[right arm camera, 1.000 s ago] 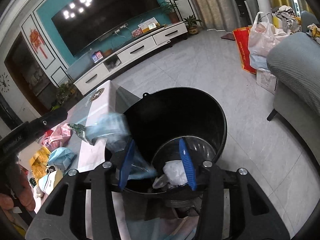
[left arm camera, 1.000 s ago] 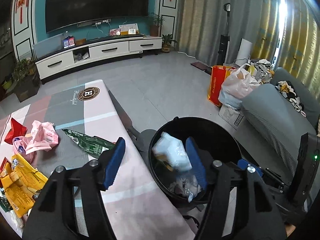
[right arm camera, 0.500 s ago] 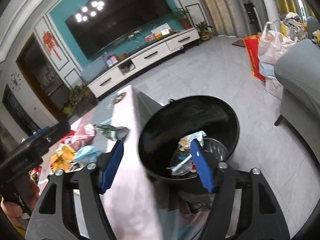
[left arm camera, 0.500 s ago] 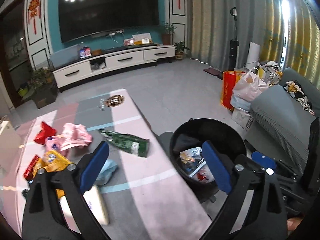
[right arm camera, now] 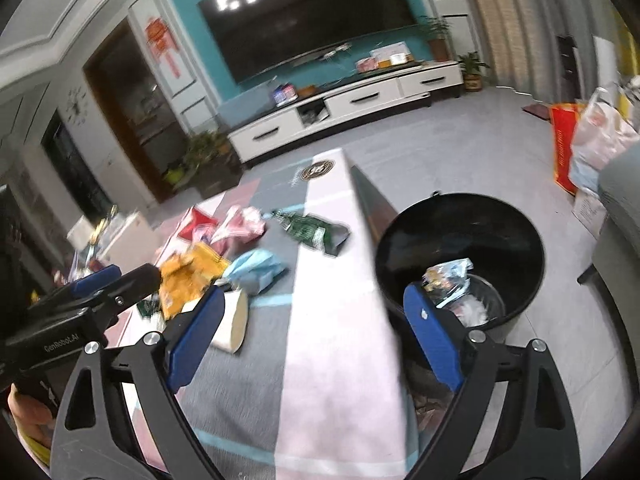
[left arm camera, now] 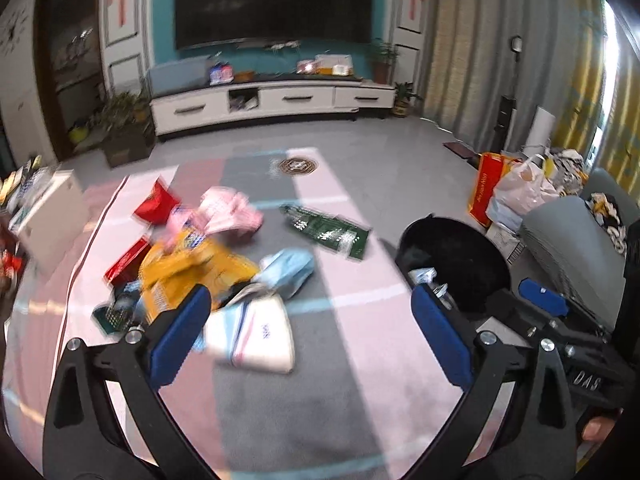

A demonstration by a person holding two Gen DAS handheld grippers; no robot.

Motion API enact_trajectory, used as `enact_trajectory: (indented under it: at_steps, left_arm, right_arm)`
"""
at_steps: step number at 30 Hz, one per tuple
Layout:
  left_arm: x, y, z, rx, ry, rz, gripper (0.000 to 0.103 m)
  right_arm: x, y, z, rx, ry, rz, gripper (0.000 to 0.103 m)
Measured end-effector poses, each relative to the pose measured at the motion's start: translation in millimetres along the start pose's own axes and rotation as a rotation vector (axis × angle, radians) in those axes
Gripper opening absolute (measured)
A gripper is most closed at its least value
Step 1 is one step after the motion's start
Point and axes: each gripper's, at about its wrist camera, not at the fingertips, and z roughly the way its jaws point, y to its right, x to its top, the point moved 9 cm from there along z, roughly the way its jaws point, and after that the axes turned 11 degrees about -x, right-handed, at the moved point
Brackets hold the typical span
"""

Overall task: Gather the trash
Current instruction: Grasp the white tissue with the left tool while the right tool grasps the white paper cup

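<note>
Now, both tools held above the desk (left arm camera: 352, 360), which wears a pink and grey cloth. Left gripper (left arm camera: 312, 328): fingers spread wide, nothing between them. Right gripper (right arm camera: 316, 332): likewise released and empty.

Trash lies in a loose heap toward the desk's far left part. Nearest the near edge, a white pouch (left arm camera: 256, 332) with a blue stripe, lying flat. Just beyond it a light blue wrapper (left arm camera: 288, 268), crumpled, touching a yellow snack bag (left arm camera: 192, 268). Farther back, a pink wrapper (left arm camera: 228, 212) and a red packet (left arm camera: 156, 204). A green foil packet (left arm camera: 328, 232) lies apart from the heap, closer to the desk's right edge.

Black trash bin (right arm camera: 460, 256) stands on the floor just off the right edge, with some wrappers already inside.

Handling judgement: all of this looks like thin film and foil, so very light, limp, likely slick and springy. Flat pieces offer little to pinch from above. The blue wrapper's raised crumple seems the easiest bite; for the white pouch, a lifted edge or corner would serve better than its flat face. The green packet looks best taken across its narrow width. Light pieces may slide away under a closing finger or flutter loose over the bin.

Frames are motion-blurred, so print on the packets cannot be read.
</note>
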Motion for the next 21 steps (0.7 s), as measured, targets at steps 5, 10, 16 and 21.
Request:
enact_trajectory:
  at_steps: [5,10,16,21]
  left_arm:
    - [-42,-75,-17,0.061,-0.032,-0.14,0.1]
    - [-96,-155,-32,0.154,-0.072,-0.29,0.1]
    - [-141,-207,-43,0.194,-0.085,-0.379,0.1]
    - [-142,-209,-38,0.146,-0.059,-0.379,0.1]
  right_arm:
    - [-19,-34,12,0.034,-0.051,-0.071,0.089]
    - [-41,-64,24,0.034,-0.097,-0.17,0.089]
    - [-71,-99,50,0.066,-0.164,-0.235,0.089]
    - [-87,-128,65,0.048,-0.139,-0.398,0.089]
